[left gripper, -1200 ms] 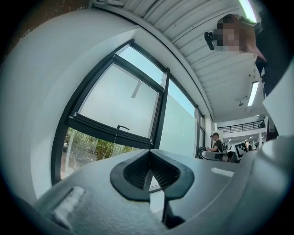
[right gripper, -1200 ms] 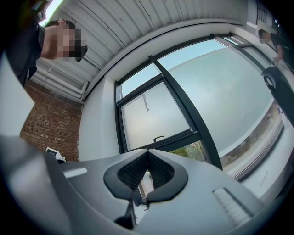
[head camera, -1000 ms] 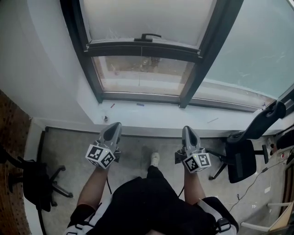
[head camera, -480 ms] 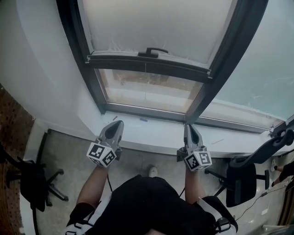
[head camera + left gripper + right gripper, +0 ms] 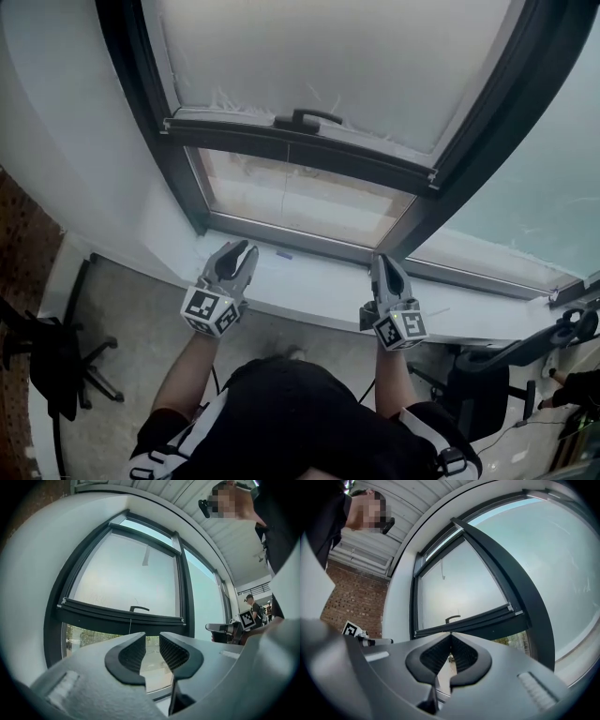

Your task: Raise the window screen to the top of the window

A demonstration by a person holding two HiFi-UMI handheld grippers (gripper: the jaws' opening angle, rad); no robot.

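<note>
Two bare forearms [image 5: 185, 373] reach up from the lower centre of the head view. Left of centre, the grey plastic left gripper [image 5: 237, 253] points level and has just been opening its jaws: they stand apart, nothing between them. Right of centre, the grey plastic right gripper [image 5: 385, 262] has its ribbed black pads [image 5: 461, 656] pressed together, empty.

Diffuse daylight enters through the window [image 5: 302, 192]. The window screen [image 5: 319, 56] spreads it into an even, bright white with no hard glare. Below the window, the floor [image 5: 122, 328] is dim and shadows are soft. Both gripper views show strong fisheye curvature around the window and black vignetted corners. The nearest foreground is blurred, while the window frame stays sharp.
</note>
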